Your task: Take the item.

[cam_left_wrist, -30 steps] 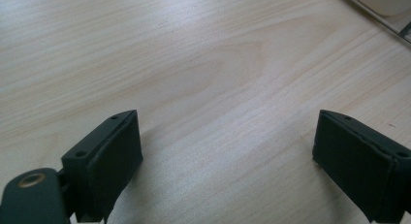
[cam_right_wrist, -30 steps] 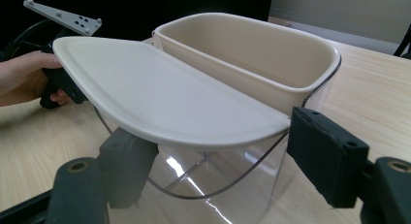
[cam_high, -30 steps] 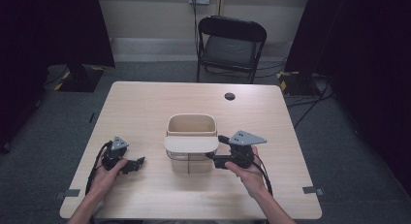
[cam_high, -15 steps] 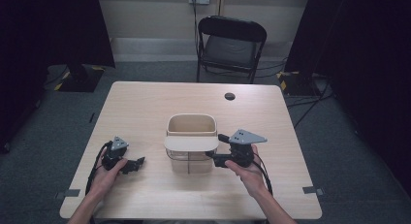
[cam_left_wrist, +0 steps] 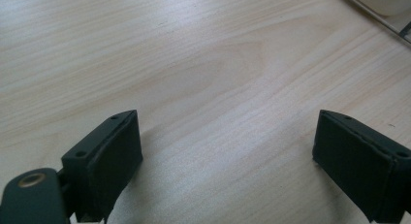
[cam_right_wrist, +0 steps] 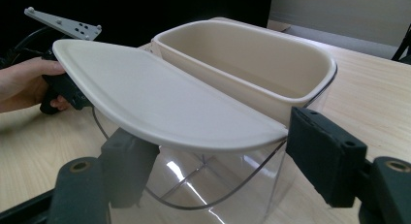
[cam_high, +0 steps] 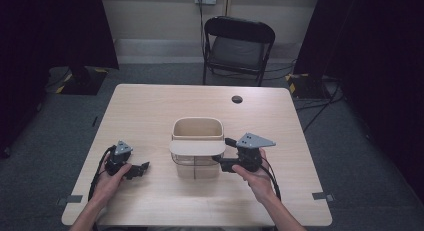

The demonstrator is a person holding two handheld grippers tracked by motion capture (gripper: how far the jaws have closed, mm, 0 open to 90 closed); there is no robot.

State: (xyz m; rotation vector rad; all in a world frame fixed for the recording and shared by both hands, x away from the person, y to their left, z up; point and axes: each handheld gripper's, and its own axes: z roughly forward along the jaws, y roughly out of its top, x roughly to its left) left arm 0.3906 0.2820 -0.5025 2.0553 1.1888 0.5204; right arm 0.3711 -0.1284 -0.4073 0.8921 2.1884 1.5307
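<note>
A clear tub (cam_high: 196, 167) stands at the table's middle, with a beige inner bin (cam_high: 197, 128) in its far half and a beige lid (cam_high: 196, 147) lying flat over its near half. My right gripper (cam_high: 223, 152) is at the tub's right side, jaws apart. In the right gripper view the right gripper (cam_right_wrist: 218, 161) has one jaw under the lid's (cam_right_wrist: 160, 105) overhang and the other beside its corner, with the clear wall (cam_right_wrist: 232, 180) between them; nothing looks pinched. My left gripper (cam_high: 142, 168) rests open on the table left of the tub, and between its jaws (cam_left_wrist: 225, 156) is only bare wood.
The wooden table (cam_high: 150, 111) has a small black round cap (cam_high: 237, 99) near its far edge. A black folding chair (cam_high: 239, 46) stands behind the table. The other hand with its gripper (cam_right_wrist: 58, 88) shows beyond the lid in the right gripper view.
</note>
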